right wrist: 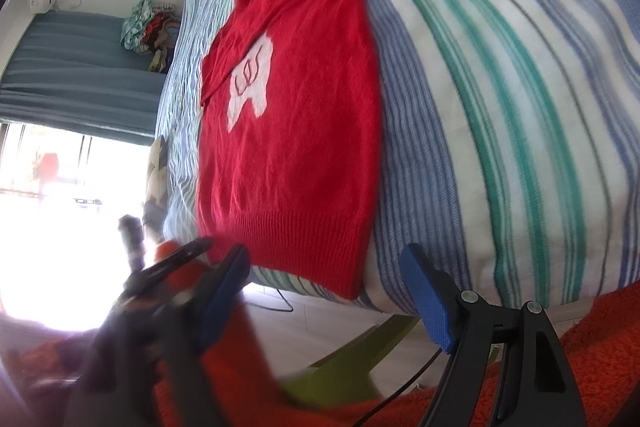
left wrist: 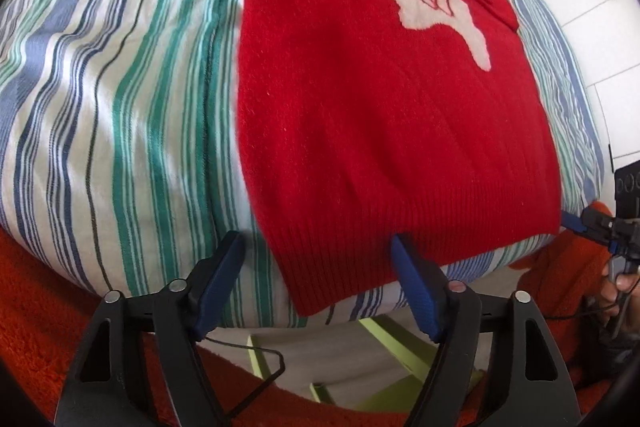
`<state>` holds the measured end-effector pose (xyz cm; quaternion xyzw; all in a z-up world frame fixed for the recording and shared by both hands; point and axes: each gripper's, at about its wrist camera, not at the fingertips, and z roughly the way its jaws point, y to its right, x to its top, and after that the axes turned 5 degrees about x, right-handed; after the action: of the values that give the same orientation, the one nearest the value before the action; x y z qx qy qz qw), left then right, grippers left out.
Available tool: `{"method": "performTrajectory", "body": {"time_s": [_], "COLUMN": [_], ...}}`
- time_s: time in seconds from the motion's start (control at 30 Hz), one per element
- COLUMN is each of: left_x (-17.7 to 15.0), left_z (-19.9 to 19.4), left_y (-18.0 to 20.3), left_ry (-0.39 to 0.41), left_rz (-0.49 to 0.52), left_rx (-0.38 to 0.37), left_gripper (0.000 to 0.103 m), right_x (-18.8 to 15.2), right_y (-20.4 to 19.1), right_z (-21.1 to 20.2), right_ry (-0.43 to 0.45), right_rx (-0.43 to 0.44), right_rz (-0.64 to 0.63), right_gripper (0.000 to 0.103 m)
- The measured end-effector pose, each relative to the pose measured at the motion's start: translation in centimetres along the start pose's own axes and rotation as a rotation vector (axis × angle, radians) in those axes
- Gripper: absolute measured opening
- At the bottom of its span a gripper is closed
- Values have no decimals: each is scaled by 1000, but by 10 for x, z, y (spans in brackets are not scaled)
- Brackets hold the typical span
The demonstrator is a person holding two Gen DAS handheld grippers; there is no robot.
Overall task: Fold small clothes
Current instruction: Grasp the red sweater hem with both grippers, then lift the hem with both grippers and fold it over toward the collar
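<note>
A small red knit sweater (left wrist: 384, 131) with a white motif lies flat on a striped bedcover (left wrist: 120, 99), its sleeves folded in, its ribbed hem at the bed's near edge. My left gripper (left wrist: 318, 247) is open, its blue-padded fingers just in front of the hem's left corner, holding nothing. My right gripper (right wrist: 328, 259) is open in front of the hem's right corner in the right wrist view, where the sweater (right wrist: 296, 131) lies ahead; its left finger is blurred. The right gripper also shows at the far right of the left wrist view (left wrist: 600, 231).
An orange shaggy rug (left wrist: 32, 307) covers the floor below the bed edge. A lime-green frame (left wrist: 400, 347) stands under the bed. A pile of clothes (right wrist: 148, 27) sits far off on another blue surface. A bright window (right wrist: 48, 207) is at the left.
</note>
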<state>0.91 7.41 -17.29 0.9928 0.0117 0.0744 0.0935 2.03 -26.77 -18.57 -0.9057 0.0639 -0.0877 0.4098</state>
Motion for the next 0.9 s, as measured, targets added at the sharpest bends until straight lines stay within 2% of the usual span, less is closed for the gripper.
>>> {"method": "performTrajectory", "body": {"time_s": [0.07, 0.1, 0.13, 0.17, 0.2, 0.27, 0.37, 0.43, 0.53, 0.63, 0.77, 0.9], "left_x": [-1, -1, -1, -1, -1, 1, 21, 50, 115, 191, 286, 340], "left_z": [4, 7, 7, 3, -2, -16, -40, -54, -69, -67, -42, -11], "left_y": [6, 7, 8, 8, 8, 2, -12, -18, -25, -26, -22, -33], "left_ry": [-17, -37, -46, -38, -31, -17, 24, 81, 179, 238, 248, 260], "left_rz": [31, 38, 32, 31, 34, 8, -77, -120, -163, -170, -205, -269], "left_rx": [4, -6, -23, -28, -40, -96, -238, -301, -353, -331, -286, -214], "left_gripper": [41, 4, 5, 5, 5, 5, 5, 5, 5, 5, 5, 11], "right_x": [-3, -4, -4, -3, -1, 0, 10, 26, 69, 134, 229, 305], "right_y": [-6, -8, -10, -10, -12, -20, -36, -45, -62, -69, -73, -69], "right_z": [18, 26, 33, 39, 41, 34, 7, -9, -23, -20, 10, 38], "right_ry": [-44, -63, -86, -109, -115, -89, 20, 124, 276, 383, 429, 443], "right_rx": [-35, -47, -53, -68, -89, -94, -63, -26, -1, -6, -81, -155], "right_rz": [-41, -56, -74, -88, -96, -127, -168, -172, -203, -217, -224, -204], "right_gripper": [77, 67, 39, 19, 6, 5, 5, 5, 5, 5, 5, 5]}}
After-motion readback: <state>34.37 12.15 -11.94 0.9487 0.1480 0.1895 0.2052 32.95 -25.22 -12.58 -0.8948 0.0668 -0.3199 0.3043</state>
